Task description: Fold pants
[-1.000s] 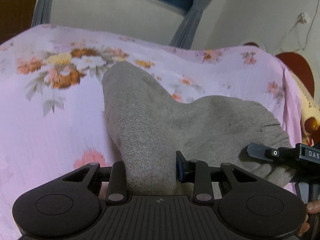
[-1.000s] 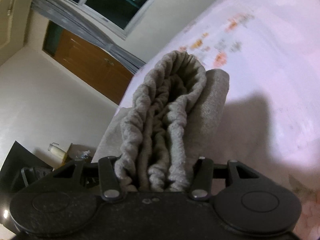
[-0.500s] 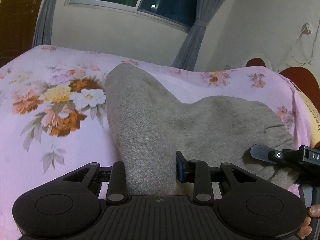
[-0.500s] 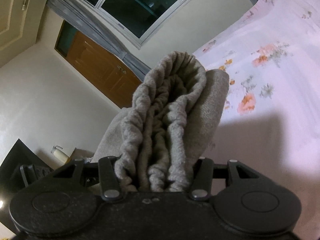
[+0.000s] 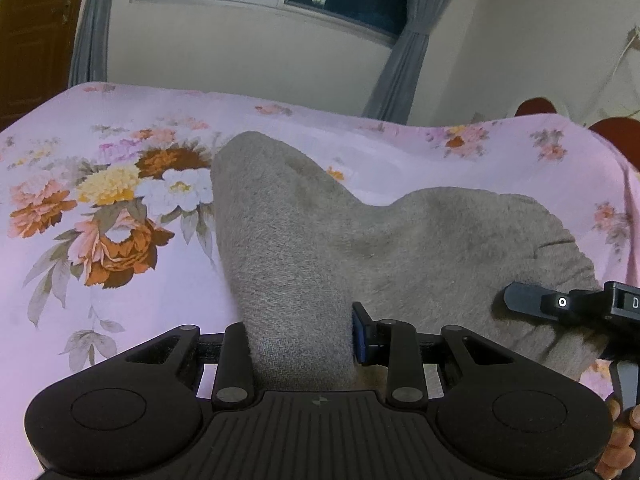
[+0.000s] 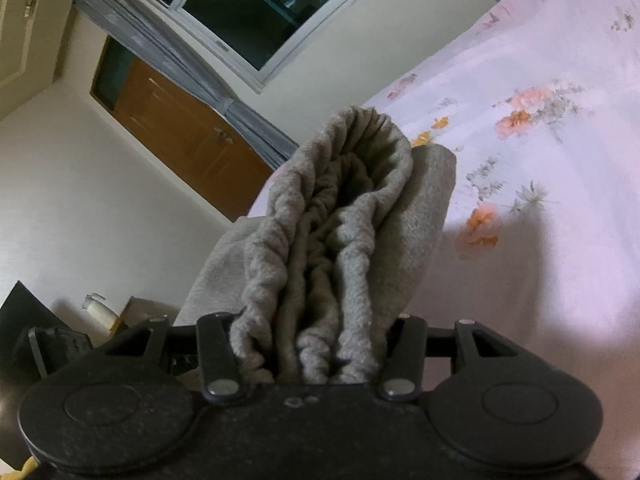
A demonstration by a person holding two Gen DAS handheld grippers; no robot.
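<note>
The grey pants point(image 5: 400, 248) are held raised above the floral bed point(image 5: 100, 300), at 12 o'clock from both tools. The left tongs point(image 5: 300, 344) are clamped on a plain fold; the right tongs point(image 6: 312, 356) are clamped on the gathered waistband, presumably so the fabric hangs straight for folding.

lettering on the right gripper
only a white "d" shows on the right gripper point(image 5: 630, 303) (the rest is cut off).
</note>
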